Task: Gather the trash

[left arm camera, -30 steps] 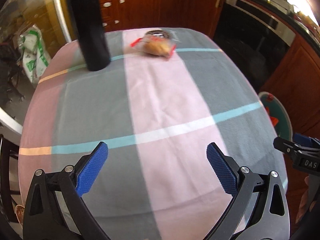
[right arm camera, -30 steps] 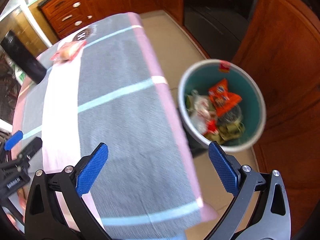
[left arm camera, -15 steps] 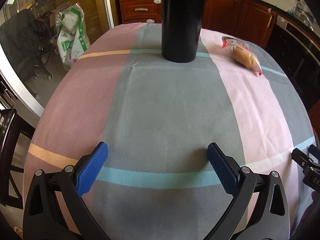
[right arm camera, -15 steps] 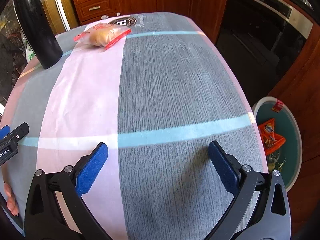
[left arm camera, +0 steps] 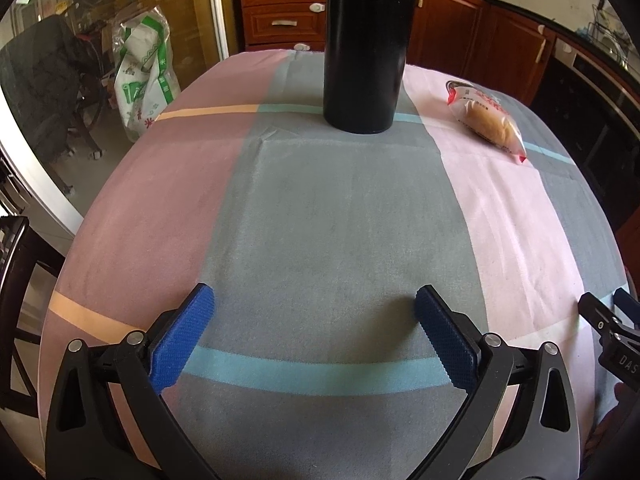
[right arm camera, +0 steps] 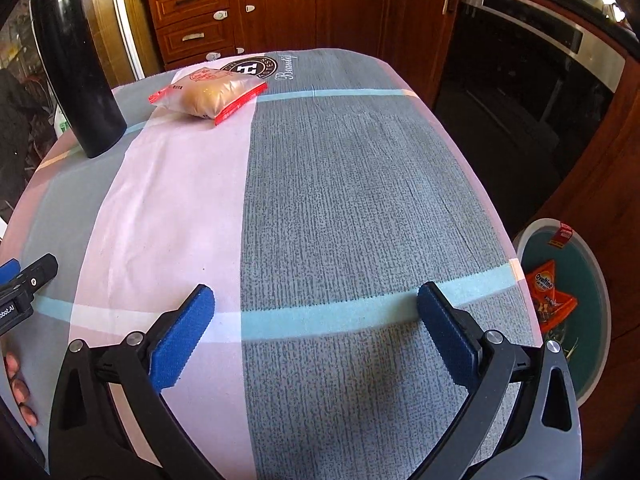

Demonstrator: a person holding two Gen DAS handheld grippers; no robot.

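A clear packet with red edges and a brown bun inside (left arm camera: 486,120) (right arm camera: 208,94) lies at the far end of the table, on the pink stripe of the cloth. My left gripper (left arm camera: 314,320) hovers open over the near part of the table, far from the packet. Open too is my right gripper (right arm camera: 316,320), low over the near edge with nothing between its fingers. A teal trash bin (right arm camera: 596,320) stands on the floor at the table's right side, with an orange wrapper (right arm camera: 550,294) and other waste inside.
A tall black bottle (left arm camera: 366,44) (right arm camera: 78,68) stands upright at the far left, next to the packet. The table (right arm camera: 340,200) wears a striped pink, grey and teal cloth. Wooden cabinets (right arm camera: 280,12) and a dark oven (right arm camera: 532,76) line the back. A white bag (left arm camera: 142,84) sits on the floor beyond.
Both views swung from the bin side back toward the table. The bottle and the packet now appear closer in both. Both grippers stayed open.
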